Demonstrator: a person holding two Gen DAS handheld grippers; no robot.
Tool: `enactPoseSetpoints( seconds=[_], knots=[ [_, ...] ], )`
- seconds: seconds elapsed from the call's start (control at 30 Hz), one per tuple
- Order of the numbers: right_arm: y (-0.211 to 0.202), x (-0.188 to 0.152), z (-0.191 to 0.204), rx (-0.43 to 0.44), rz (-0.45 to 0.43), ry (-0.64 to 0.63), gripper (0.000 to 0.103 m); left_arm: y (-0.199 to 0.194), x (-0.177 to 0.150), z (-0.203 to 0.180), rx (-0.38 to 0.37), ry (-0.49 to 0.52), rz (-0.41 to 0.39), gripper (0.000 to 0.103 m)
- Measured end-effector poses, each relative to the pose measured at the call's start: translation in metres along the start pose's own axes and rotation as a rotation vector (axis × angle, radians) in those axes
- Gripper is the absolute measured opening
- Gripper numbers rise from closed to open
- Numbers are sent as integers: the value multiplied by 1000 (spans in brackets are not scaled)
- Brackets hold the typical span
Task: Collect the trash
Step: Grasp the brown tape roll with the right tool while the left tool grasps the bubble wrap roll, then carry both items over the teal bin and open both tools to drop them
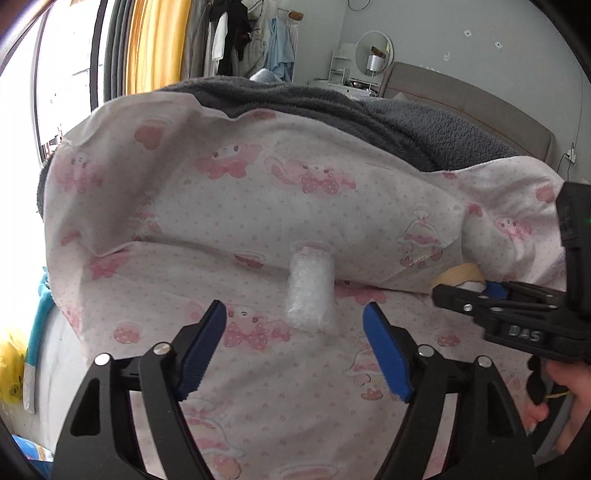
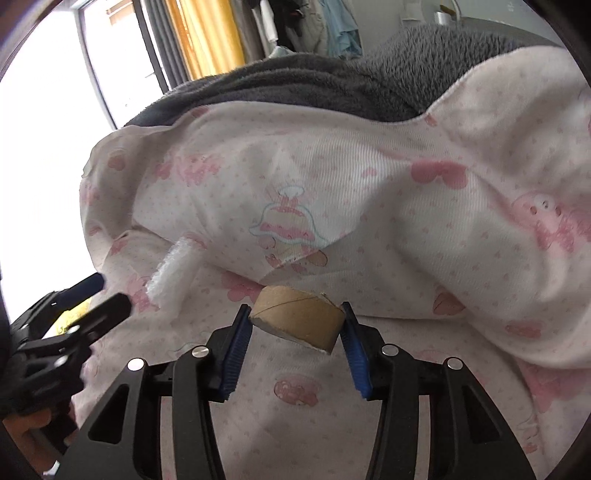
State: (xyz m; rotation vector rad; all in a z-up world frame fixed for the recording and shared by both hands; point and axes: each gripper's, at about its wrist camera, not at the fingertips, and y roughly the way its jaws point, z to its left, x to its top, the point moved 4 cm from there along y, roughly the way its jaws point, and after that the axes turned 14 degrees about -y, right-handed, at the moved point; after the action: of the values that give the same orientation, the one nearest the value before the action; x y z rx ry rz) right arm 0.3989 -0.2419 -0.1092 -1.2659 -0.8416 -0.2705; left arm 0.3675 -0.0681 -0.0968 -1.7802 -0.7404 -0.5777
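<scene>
A small roll of clear bubble wrap [image 1: 310, 288] lies on the pink-patterned bed cover [image 1: 258, 387]. My left gripper [image 1: 295, 308] stands open around its near end, with a gap between each blue pad and the roll. My right gripper [image 2: 294, 310] is shut on a short brown cardboard tube [image 2: 299, 317], gripped end to end and held just above the cover. In the left wrist view the right gripper [image 1: 465, 288] comes in from the right with the tube [image 1: 458, 275] partly hidden behind it. The right wrist view shows the left gripper [image 2: 107, 293] low on the left beside the bubble wrap [image 2: 173, 269].
The cover is bunched into a high fold [image 1: 295, 206] just behind both items. A grey fleece blanket [image 1: 406, 118] lies beyond it. A bright window [image 1: 62, 74], yellow curtain [image 1: 155, 44] and hanging clothes [image 1: 243, 33] are at the back. A hand [image 1: 569, 413] holds the right gripper.
</scene>
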Motion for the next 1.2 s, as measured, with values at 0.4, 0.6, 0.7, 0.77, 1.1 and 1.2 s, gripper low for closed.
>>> enactPoseSetpoints(
  seconds=[0.4,0.6,0.7,0.77,1.1,1.2],
  knots=[
    [-13,-15,13,116,24,-115,49,32,6,-4,7,-16,38,57],
    [-17,-20,18,122,28,-169,49,48,6,-7,-10,-16,93,40],
    [-18,-20,18,124,28,-167,49,48,5,-11,-22,-1,97,38],
    [-16,-20,18,125,29,-164,49,45,4,-11,-36,-7,95,37],
    [-31,-22,17,86,-1,-112,49,0,-6,-5,-36,-16,34,36],
    [-37,-23,26,79,-8,-100,49,-17,-12,4,-21,-32,22,36]
  ],
)
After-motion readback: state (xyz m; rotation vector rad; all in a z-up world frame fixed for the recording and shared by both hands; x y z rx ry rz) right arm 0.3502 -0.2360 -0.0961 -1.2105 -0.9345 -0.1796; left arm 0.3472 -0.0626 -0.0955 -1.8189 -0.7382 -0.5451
